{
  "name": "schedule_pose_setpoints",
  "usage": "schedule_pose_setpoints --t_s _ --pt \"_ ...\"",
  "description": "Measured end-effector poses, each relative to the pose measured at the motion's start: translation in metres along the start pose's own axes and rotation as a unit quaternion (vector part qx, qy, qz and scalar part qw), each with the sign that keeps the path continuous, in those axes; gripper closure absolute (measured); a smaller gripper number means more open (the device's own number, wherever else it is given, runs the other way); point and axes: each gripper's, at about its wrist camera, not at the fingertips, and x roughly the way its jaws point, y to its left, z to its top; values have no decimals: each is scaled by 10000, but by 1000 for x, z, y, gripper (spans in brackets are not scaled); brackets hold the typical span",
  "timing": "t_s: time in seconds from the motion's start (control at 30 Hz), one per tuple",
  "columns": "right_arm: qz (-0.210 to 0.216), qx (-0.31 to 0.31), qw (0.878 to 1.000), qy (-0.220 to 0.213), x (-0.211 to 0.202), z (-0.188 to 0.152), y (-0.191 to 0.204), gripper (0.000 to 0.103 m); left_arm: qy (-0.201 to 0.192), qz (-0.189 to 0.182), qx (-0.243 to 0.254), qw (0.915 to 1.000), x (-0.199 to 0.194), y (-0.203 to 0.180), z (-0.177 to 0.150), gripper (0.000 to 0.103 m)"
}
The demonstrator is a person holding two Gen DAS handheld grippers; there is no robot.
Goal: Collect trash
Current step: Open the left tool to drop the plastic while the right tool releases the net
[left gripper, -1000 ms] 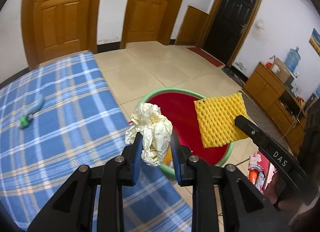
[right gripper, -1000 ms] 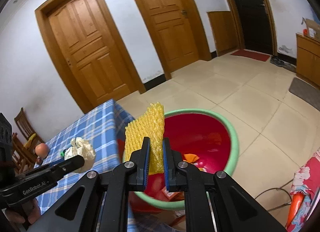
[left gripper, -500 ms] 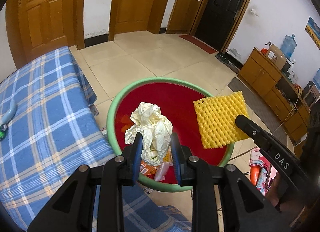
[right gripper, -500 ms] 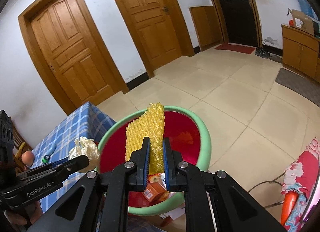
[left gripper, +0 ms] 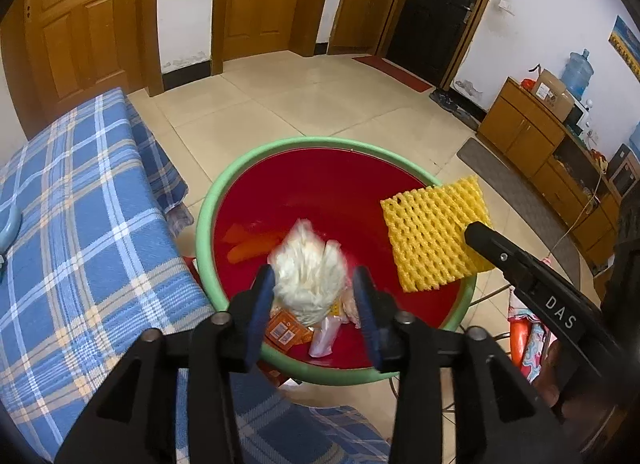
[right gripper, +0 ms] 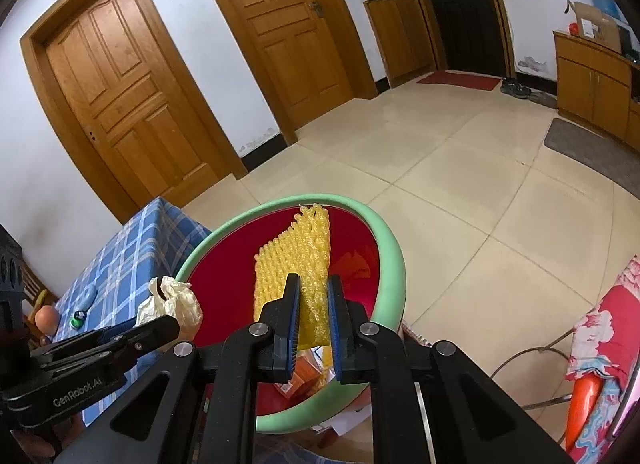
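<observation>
Over basin (left gripper: 208, 224), left tool (left gripper: 314, 296) just spread, paper wad (left gripper: 308, 280) between, unpinched.

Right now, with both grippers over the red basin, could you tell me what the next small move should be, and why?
Probably open the right gripper. It is pinched on the yellow foam net, which hangs over the basin. The left gripper has just been opening, and its crumpled paper looks blurred between the spread jaws, apparently dropping in.

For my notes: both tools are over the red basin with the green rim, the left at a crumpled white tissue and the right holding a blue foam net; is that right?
Not quite: the foam net in the right tool is yellow, not blue, as the right wrist view shows. The rest stands: both tools are over the red basin, with the crumpled tissue between the left tool's fingers, which have just been opening.
</observation>
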Motion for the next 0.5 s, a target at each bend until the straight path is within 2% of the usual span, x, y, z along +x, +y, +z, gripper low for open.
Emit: schedule_pose_setpoints --t_s 0.13,0.27,0.5 --pt "24 47 10000 33 2 0 -2 85 -1 30 -26 10000 -2 1 0 59" --pt "78 111 9999 29 0 -2 -4 74 -22 34 -104 9999 -5 6 0 59" --pt "113 97 9999 -4 -4 -3 1 74 -90 85 -250 9996 -15 14 -3 59"
